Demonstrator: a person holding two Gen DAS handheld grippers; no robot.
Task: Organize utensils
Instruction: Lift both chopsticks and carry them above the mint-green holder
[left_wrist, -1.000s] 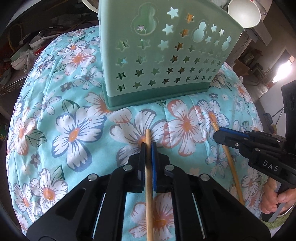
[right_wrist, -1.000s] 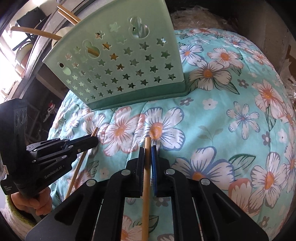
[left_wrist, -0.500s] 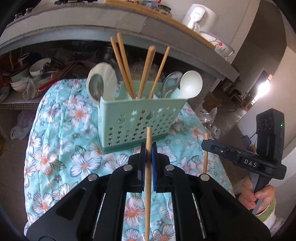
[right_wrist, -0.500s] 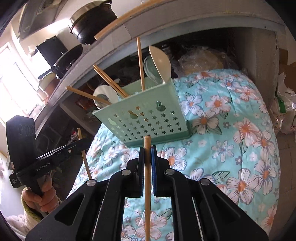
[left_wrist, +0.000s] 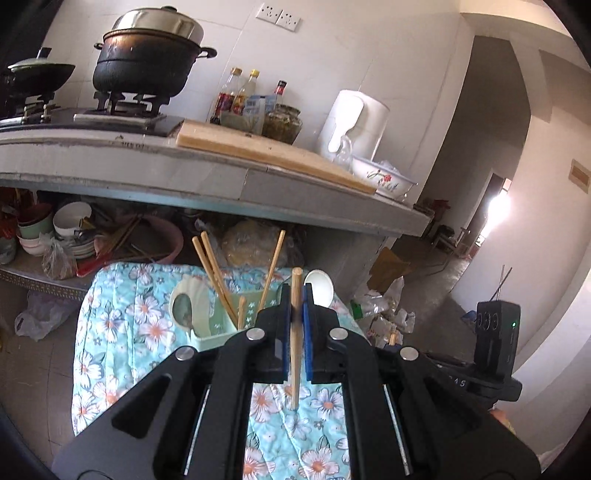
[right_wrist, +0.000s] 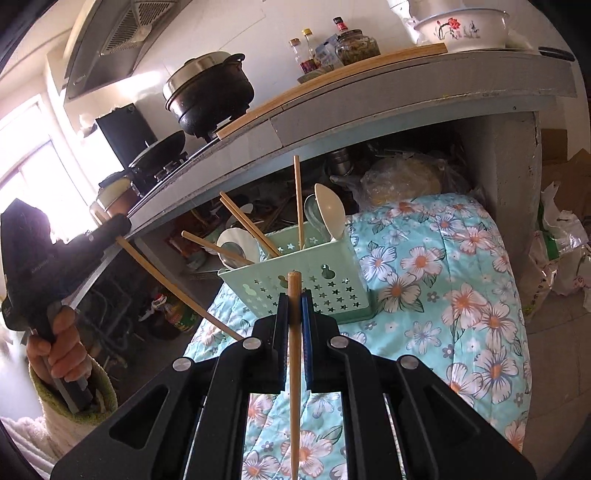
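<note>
Daylight glares white from a window (right_wrist: 33, 155) left of the right tongs (right_wrist: 294, 317); a doorway (left_wrist: 495, 214) flares too. Fisheye edges bend, corners black.

A home kitchen: black pot (left_wrist: 147, 62) on a gas stove (left_wrist: 122, 110), range hood (right_wrist: 110, 40), sauce bottles (left_wrist: 240, 98) on the counter

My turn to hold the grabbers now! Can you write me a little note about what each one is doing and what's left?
Left gripper: shut on a wooden chopstick, lifted off the cloth.
Right gripper: shut on another chopstick, also lifted.
The green basket stands on the flowery cloth, ahead of both grippers.
Done: several chopsticks and spoons already stand in the basket.
Left: probably drop both held chopsticks in beside the others.
</note>
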